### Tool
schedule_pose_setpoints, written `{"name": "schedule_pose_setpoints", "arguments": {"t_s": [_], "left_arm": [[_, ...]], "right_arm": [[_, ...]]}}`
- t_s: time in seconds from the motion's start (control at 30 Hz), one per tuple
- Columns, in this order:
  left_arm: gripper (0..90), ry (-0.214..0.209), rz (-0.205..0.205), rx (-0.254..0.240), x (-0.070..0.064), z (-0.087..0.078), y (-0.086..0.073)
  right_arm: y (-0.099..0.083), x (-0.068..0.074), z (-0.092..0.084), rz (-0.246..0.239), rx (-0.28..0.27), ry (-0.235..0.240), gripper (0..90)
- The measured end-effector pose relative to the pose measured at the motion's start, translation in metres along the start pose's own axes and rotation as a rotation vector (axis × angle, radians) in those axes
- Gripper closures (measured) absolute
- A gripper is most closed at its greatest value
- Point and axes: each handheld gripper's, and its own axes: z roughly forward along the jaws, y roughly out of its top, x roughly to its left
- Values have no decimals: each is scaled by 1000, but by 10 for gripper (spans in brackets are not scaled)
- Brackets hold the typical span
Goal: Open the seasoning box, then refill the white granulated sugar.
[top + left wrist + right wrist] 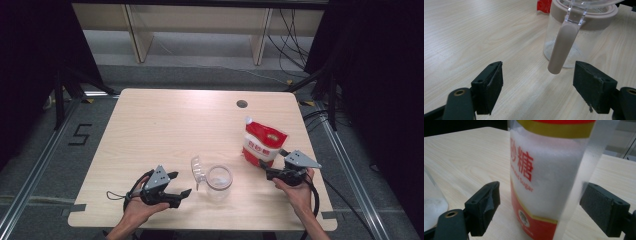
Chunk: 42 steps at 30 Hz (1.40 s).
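Clear jar (219, 182) upright on the table (165, 125), near its front edge, lid (198, 171) swung open and standing on the jar's left side; a little white powder on the bottom. In the left gripper view, a beige collar round the jar's mouth and a beige latch (563, 47) hanging down the near wall.

Sugar pouch (263, 142) upright to the right of the jar and a little farther back — red and white, spout at its top corner, apart from the jar.

Left gripper (181, 184) just left of the jar, low over the wood, held from behind by the left hand (141, 207) with the forearm entering from the front edge. Jaws spread wide, nothing between the pads (491, 85); the latch sits ahead of the gap, untouched.

Right gripper (272, 162) on the far side of the jar, at the pouch's lower right, gripped by the right hand (296, 192), wrist angled inward toward the pouch. Jaws wide apart — the pouch's lower body (546, 177) stands between them, a clear gap at each pad, so released, not grasping.
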Motion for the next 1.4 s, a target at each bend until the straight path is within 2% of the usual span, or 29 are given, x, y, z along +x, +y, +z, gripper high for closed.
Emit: {"name": "schedule_pose_setpoints", "arguments": {"t_s": [0.07,0.1,0.13,0.17,0.27,0.3,0.33,0.37,0.5,0.53,0.7,0.73,0.77,0.8,0.83,0.87,0.9,0.97,1.0,1.03,1.07,1.13,1.17,1.2,1.23,1.27,1.3,1.37,1.4], "left_arm": [[238,0,0,1,0,0,0],[238,1,-6,1,-1,1,0],[238,-8,-1,-2,1,1,0],[238,-6,-8,9,0,1,0],[238,-14,-15,-5,-1,3,1],[238,-12,-36,-7,-3,4,0],[238,-16,-26,1,-2,3,0],[238,-14,-4,-1,-1,3,1],[238,-15,-14,-1,-1,2,0],[238,-11,-13,-3,-2,2,0],[238,-12,-15,-9,-1,3,0],[238,-6,-37,-15,-3,4,0],[238,-6,-37,-15,-3,4,0],[238,-8,-13,-1,-2,3,0],[238,-8,-7,3,-3,2,0],[238,-10,-12,-13,-3,3,0],[238,-20,2,2,-2,2,0],[238,-11,3,-2,-3,2,0],[238,-17,-6,3,-3,2,0],[239,-17,-6,3,-3,2,0],[239,-9,4,2,-4,1,0],[239,-12,3,-1,-3,1,-1],[239,-18,1,-4,-3,1,-1],[239,-15,4,-2,-3,1,-1],[239,-16,8,1,-3,0,-1],[239,-12,6,-12,-4,1,-1],[239,-19,16,2,-3,0,-1],[239,-18,17,0,-3,0,-1],[239,-14,-5,-1,-4,1,-2]], "right_arm": [[1,0,1,2,-1,7,183],[1,-1,2,1,-16,-8,185],[0,1,2,19,-14,7,185],[0,0,4,14,-27,8,186],[0,-2,4,-4,-28,0,189],[0,-2,6,4,-29,2,190],[1,-2,7,3,-26,15,190],[1,-1,7,9,-30,3,190],[1,-1,9,23,-21,7,190],[0,-3,11,5,-42,8,190],[0,-5,15,7,-62,35,189],[0,-3,16,24,-52,22,190],[0,-3,16,24,-52,22,190],[0,-5,18,13,-62,36,194],[-1,-6,19,10,-60,27,201],[-1,-4,19,23,-54,23,202],[-1,-7,21,5,-69,36,202],[-2,-7,23,11,-81,12,204],[-3,-5,23,36,-72,18,210],[-3,-5,23,36,-72,18,210],[-3,-8,25,15,-70,45,219],[-3,-9,27,8,-87,35,225],[-3,-9,27,27,-71,51,228],[-3,-9,28,24,-76,39,232],[-3,-10,29,25,-68,57,240],[-4,-9,29,39,-67,41,251],[-4,-8,30,49,-76,53,255],[-4,-9,30,50,-77,59,260],[-4,-10,31,29,-92,60,269]]}}
